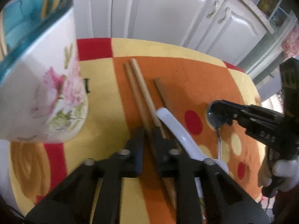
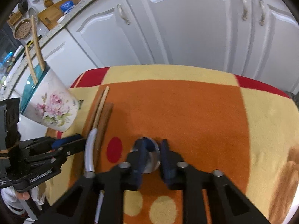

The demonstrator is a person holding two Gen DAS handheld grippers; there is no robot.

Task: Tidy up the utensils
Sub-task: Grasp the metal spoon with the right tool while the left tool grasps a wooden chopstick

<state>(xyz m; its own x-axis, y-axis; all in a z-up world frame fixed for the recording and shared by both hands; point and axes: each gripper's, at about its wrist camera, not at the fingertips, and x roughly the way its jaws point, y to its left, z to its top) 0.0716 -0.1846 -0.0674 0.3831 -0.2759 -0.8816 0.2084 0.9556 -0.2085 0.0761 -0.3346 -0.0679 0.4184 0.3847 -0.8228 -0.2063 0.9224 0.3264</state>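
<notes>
We see a counter covered by a fleecy cloth (image 2: 186,112) in orange, pale yellow and red blocks, with red and yellow dots near us. Directly on the cloth at the far left stands a white cup (image 1: 43,97) painted with pink flowers, its inside teal, with wooden sticks upright in it. Just right of it, on the orange block, lie wooden chopsticks (image 1: 138,85) side by side, pointing away from us. A white ceramic spoon (image 1: 179,132) lies across their near ends. Further right, a metal spoon (image 1: 216,117) rests with its bowl beside a red dot.
</notes>
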